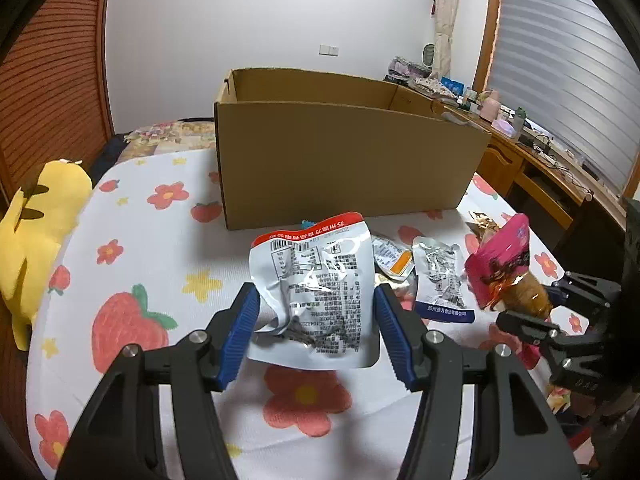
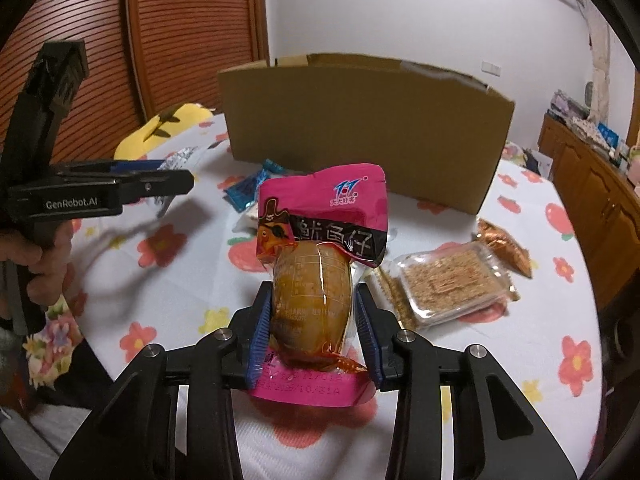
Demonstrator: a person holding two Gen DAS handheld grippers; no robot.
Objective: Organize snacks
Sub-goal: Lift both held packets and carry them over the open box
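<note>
Bed (image 1: 132,216): flowered sheet, carries box and loose snacks.
Box (image 1: 340,160): open top, the likely target.
Silver pouch (image 1: 316,292): left gripper (image 1: 316,332) fingers clamped on it, lifted short of box.
Pink pouch (image 2: 320,248): right gripper (image 2: 312,332) fingers clamped on it, lifted upright.

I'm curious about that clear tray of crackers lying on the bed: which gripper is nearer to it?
Right. The right gripper, holding a pink snack pack, is just left of the cracker tray. The left gripper, holding a silver pouch, is farther left.
</note>
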